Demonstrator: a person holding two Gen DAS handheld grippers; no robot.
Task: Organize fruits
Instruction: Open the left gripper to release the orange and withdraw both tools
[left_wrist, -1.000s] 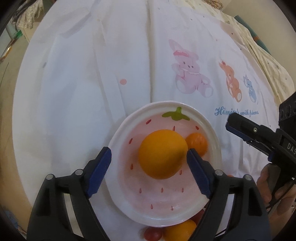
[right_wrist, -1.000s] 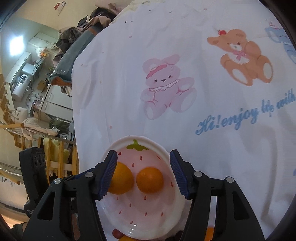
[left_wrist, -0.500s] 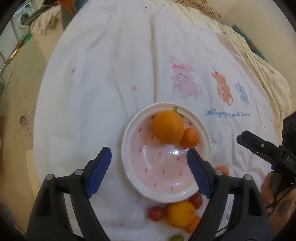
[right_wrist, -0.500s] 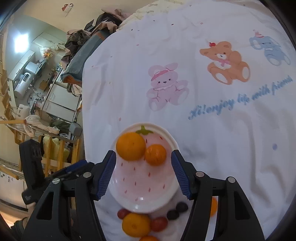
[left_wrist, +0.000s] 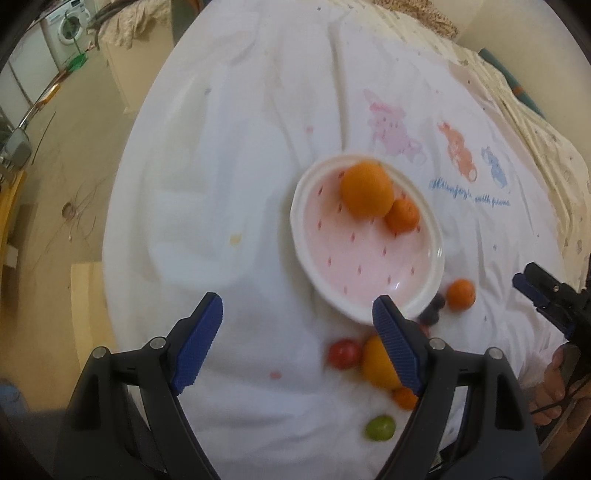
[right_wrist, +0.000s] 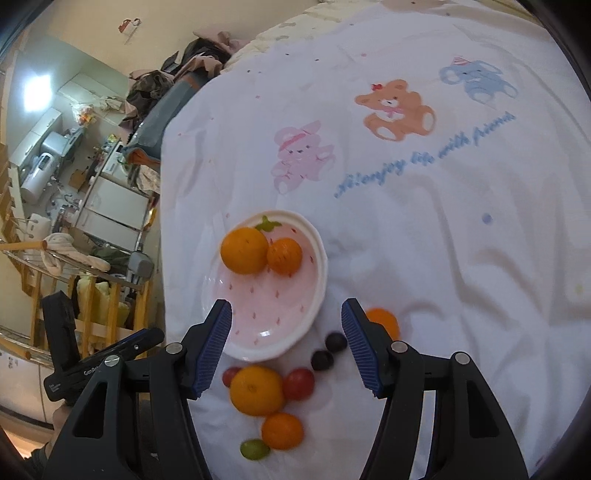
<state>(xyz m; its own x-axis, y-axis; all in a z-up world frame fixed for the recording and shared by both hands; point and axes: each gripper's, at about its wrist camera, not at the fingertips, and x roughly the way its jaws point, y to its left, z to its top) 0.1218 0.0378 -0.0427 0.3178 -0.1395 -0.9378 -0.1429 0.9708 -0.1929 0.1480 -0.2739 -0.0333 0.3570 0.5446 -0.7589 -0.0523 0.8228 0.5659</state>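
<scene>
A pink strawberry-print plate (left_wrist: 424, 295) (right_wrist: 317, 280) lies on the white sheet and holds a large orange (left_wrist: 366, 189) (right_wrist: 243, 250) and a small mandarin (left_wrist: 402, 215) (right_wrist: 284, 256). Loose fruit lies on the sheet by its near rim: an orange (right_wrist: 256, 390), mandarins (right_wrist: 282, 430) (right_wrist: 384, 320), cherry tomatoes (right_wrist: 298, 384) (left_wrist: 344, 353), dark grapes (right_wrist: 335, 342) and a green grape (right_wrist: 254, 449) (left_wrist: 379, 427). My left gripper (left_wrist: 297, 343) is open and empty, above the sheet to the left of the plate. My right gripper (right_wrist: 286, 347) is open and empty, above the loose fruit.
The white sheet (right_wrist: 424, 229) carries cartoon animal prints (right_wrist: 393, 109) and blue lettering beyond the plate. Its edge drops off on the left to a floor (left_wrist: 55, 184) with furniture and clutter (right_wrist: 92, 192). The other gripper shows at the right edge of the left wrist view (left_wrist: 546, 295).
Both grippers have pulled back and up from the plate; the left one has also shifted left. The large orange now lies released in the plate, and the loose fruit has come into view.
</scene>
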